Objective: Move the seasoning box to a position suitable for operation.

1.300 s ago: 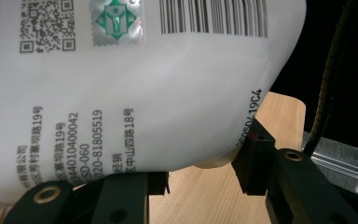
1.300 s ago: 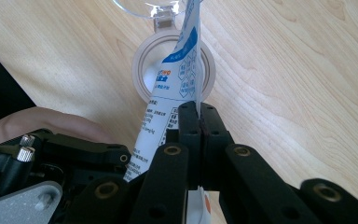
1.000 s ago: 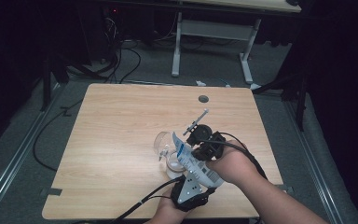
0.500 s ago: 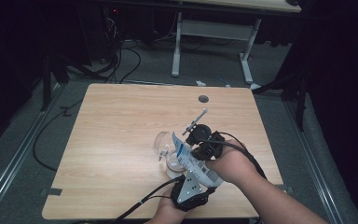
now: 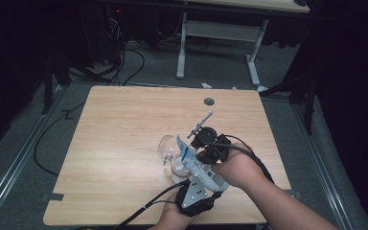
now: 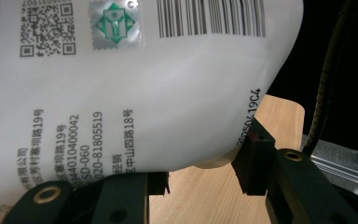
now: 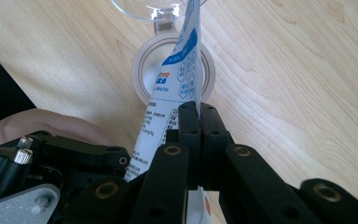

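Two grippers on one soft white plastic liquid pouch (image 5: pixel 199 165), lower centre of the high view.
Left gripper (image 6: pixel 200 170) cradles its bulging belly; right gripper (image 7: pixel 199 122) clenched on the thin edge; slippery, floppy; support the body.

Your left gripper (image 5: pixel 197 184) sits near, jaws partly apart; your right gripper (image 5: pixel 210 143) reaches in beside it, jaws pressed together.

— What does the bag (image 5: pixel 199 165) look like?
— A soft white plastic pouch with blue panels, a barcode, QR codes and a green seal, bulging with its filling.
— How does it sit?
— Tilted, upper end over a round white tub (image 7: pixel 144 70) on the table, whose clear lid (image 5: pixel 165 146) is flipped open.
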Motion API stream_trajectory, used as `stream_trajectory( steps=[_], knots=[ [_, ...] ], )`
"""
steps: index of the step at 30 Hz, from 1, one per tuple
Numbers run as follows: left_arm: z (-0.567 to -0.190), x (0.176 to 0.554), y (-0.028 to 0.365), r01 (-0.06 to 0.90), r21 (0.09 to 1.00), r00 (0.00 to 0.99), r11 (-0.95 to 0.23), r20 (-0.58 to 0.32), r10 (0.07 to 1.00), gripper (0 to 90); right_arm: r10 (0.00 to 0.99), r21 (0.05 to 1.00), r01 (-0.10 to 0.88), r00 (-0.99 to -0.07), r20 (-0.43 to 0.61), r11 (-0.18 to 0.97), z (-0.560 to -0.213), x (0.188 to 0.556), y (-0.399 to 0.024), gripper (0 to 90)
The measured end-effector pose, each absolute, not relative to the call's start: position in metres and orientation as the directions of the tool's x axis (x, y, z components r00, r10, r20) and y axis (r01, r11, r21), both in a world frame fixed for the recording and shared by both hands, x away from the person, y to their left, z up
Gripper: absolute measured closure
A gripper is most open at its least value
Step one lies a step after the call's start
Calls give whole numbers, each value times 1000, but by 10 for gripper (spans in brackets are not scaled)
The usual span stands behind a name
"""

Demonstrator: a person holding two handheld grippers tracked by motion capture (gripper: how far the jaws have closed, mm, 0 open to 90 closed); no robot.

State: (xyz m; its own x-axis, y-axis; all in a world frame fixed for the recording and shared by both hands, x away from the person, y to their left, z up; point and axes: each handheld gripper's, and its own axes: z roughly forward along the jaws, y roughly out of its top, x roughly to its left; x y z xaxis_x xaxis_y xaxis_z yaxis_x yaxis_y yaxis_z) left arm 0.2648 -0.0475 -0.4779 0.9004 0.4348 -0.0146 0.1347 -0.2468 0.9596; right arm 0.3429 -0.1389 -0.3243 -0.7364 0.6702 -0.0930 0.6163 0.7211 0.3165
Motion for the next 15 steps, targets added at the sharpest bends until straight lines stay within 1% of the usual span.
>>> stream_trajectory(
  steps=[15],
  knots=[
    [-478,265,-48,135,960,901,-245,-16,434,619,671,314,618,-735,-95,721,-325,343,-139,900]
  ],
)
